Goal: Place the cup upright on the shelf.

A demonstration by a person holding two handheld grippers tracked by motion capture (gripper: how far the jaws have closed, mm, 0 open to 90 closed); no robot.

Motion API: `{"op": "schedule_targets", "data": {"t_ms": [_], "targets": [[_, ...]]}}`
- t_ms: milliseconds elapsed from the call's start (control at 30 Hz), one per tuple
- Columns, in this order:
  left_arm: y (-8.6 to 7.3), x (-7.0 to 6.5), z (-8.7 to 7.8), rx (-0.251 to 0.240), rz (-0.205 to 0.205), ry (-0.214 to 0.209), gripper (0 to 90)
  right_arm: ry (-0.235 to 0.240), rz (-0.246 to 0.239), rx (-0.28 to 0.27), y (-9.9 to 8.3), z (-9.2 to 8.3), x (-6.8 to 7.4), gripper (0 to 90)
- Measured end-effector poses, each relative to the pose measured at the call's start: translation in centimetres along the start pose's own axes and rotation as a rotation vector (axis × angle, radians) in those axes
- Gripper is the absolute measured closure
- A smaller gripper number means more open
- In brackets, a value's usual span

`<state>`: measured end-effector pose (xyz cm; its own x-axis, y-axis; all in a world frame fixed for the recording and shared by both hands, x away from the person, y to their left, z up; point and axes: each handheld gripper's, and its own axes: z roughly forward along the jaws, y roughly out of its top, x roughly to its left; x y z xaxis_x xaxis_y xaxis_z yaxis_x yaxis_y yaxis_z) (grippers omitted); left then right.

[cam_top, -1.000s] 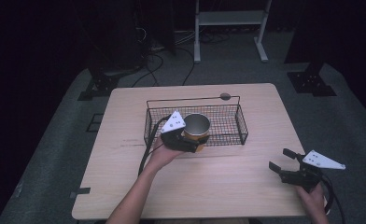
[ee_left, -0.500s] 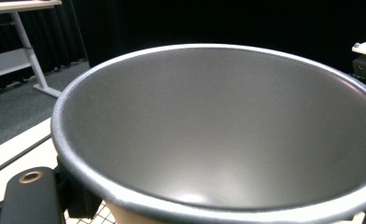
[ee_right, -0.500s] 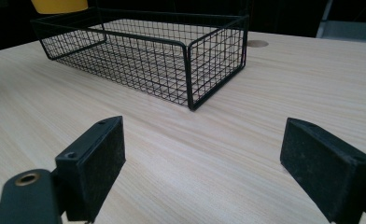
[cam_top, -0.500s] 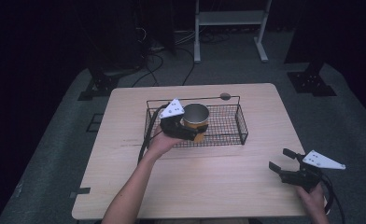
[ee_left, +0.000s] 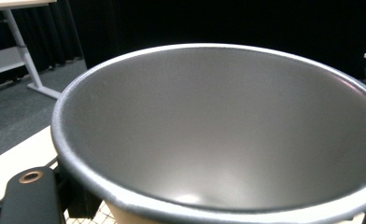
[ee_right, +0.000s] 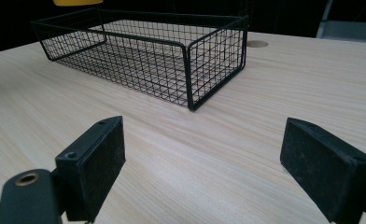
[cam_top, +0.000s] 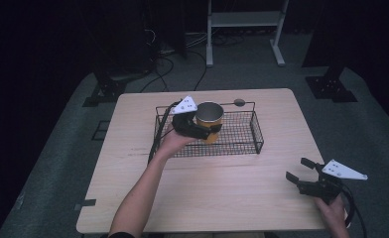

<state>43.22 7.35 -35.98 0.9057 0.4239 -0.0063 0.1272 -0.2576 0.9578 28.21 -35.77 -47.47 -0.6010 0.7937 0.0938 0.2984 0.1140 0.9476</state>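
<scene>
A yellow cup (cam_top: 210, 119) with a grey inside is held over the left part of the black wire basket (cam_top: 254, 134). My left gripper (cam_top: 204, 131) is shut on the cup's side, jaws pointing right. In the left gripper view the cup's grey inside (ee_left: 228, 140) looms close, with one black jaw at the bottom left. My right gripper (cam_top: 297, 169) rests near the table's front right corner, open and holding nothing. In the right gripper view it (ee_right: 204, 158) faces the basket (ee_right: 190, 70) across bare wood, and the cup's yellow bottom (ee_right: 76, 2) shows at the top edge.
The light wooden table (cam_top: 222, 198) has a round cable hole (cam_top: 239, 102) just behind the basket. A white frame stand (cam_top: 244, 20) and dark stands stand on the grey floor beyond the table.
My left gripper has carried the cup upward and slightly farther back over the basket. The right gripper has stayed where it was.
</scene>
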Motion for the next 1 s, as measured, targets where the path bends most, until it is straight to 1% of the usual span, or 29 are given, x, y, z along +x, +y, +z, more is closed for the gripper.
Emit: {"op": "schedule_targets", "data": {"t_ms": [100, 200, 267, 367, 400, 433, 467, 600, 667, 733, 767, 833, 900, 933, 1000], "targets": [[0.3, 0.8, 0.2, 0.007, -0.010, -0.001, 14.4, 0.000, -0.001, 0.001, 0.0, 0.0, 0.0, 13.0], [0.3, 1.1, 0.3, 0.002, -0.015, -0.004, 14.4, 0.000, -0.001, 0.001, 0.0, 0.0, 0.0, 13.0], [0.3, 1.5, 0.4, 0.007, -0.026, -0.011, 14.4, 0.000, 0.002, 0.000, 0.0, 0.0, 0.0, 13.0], [0.2, 2.0, 0.6, 0.014, -0.030, -0.008, 14.4, -0.001, 0.000, -0.001, 0.0, 0.0, 0.0, 13.0], [0.2, 2.2, 0.7, 0.012, -0.039, -0.011, 14.4, -0.002, 0.001, -0.001, 0.0, 0.0, 0.0, 13.0], [0.2, 2.5, 0.8, 0.014, -0.040, -0.011, 14.4, -0.002, 0.001, -0.002, 0.0, 0.0, 0.0, 13.0], [0.2, 2.5, 0.8, 0.014, -0.040, -0.011, 14.4, -0.002, 0.001, -0.002, 0.0, 0.0, 0.0, 13.0], [0.4, 3.1, 1.0, -0.002, -0.043, -0.021, 14.4, -0.002, 0.001, -0.002, 0.0, 0.0, 0.0, 13.0], [0.6, 3.2, 1.1, 0.002, -0.041, -0.024, 14.4, -0.002, 0.001, -0.002, 0.0, 0.0, 0.0, 13.0], [0.7, 3.4, 1.3, 0.011, -0.029, -0.026, 14.4, -0.001, 0.003, -0.004, 0.0, 0.0, 0.0, 13.0], [0.8, 3.6, 1.5, 0.015, -0.027, -0.035, 14.4, 0.000, 0.001, -0.004, 0.0, 0.0, 0.0, 13.0], [0.8, 3.8, 1.5, 0.005, -0.024, -0.031, 14.4, 0.000, 0.001, -0.004, 0.0, 0.0, 0.0, 13.0], [0.7, 3.9, 1.6, 0.012, -0.027, -0.030, 14.4, 0.002, 0.003, -0.004, 0.0, 0.0, 0.0, 13.0], [0.7, 4.3, 1.8, 0.036, -0.019, -0.032, 14.4, 0.002, 0.003, -0.003, 0.0, 0.0, 0.0, 13.0], [0.7, 4.4, 1.9, 0.041, -0.020, -0.029, 14.4, 0.002, 0.002, -0.003, 0.0, 0.0, 0.0, 13.0]]}}
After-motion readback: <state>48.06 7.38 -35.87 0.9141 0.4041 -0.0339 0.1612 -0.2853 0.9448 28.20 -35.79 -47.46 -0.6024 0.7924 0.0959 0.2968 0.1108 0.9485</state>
